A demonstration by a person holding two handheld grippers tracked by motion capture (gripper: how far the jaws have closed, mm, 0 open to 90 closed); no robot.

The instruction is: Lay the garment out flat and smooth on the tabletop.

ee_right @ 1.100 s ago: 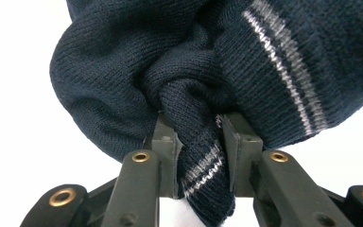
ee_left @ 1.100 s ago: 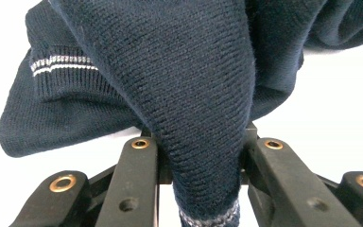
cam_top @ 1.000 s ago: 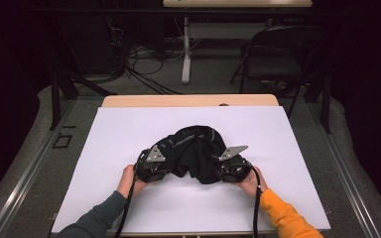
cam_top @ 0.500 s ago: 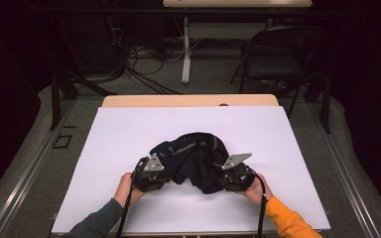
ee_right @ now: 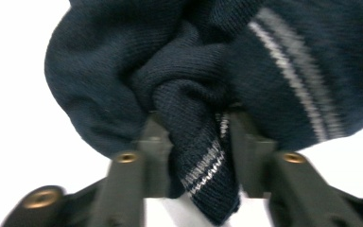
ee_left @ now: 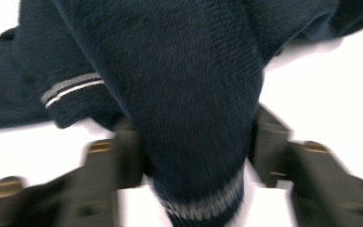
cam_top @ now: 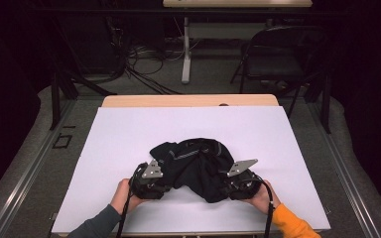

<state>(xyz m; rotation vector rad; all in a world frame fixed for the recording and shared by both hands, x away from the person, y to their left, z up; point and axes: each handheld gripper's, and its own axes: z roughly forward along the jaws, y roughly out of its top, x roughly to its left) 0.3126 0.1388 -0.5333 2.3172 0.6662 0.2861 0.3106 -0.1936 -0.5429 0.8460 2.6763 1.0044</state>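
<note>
A dark navy knitted sweater (cam_top: 193, 166) with grey stripes lies bunched on the white table top (cam_top: 129, 129), near the front edge. My left gripper (cam_top: 164, 181) is at its left end and my right gripper (cam_top: 224, 188) at its right end. In the left gripper view the jaws of the left gripper (ee_left: 194, 156) stand wide apart; they have just been opening, and a striped hem of the sweater (ee_left: 198, 118) lies loose between them. In the right gripper view, the right gripper (ee_right: 196, 142) has also just been opening, with a twisted striped cuff (ee_right: 203, 161) between its jaws.
A wooden strip (cam_top: 188, 100) runs along the table's far edge. Beyond it stand a black folding chair (cam_top: 283, 49) and a tangle of floor cables (cam_top: 139, 59). Bare white surface lies to the left, right and behind the sweater.
Both hands have drawn toward the table's near edge, dragging the sweater with them. The garment has sunk into a lower heap.
</note>
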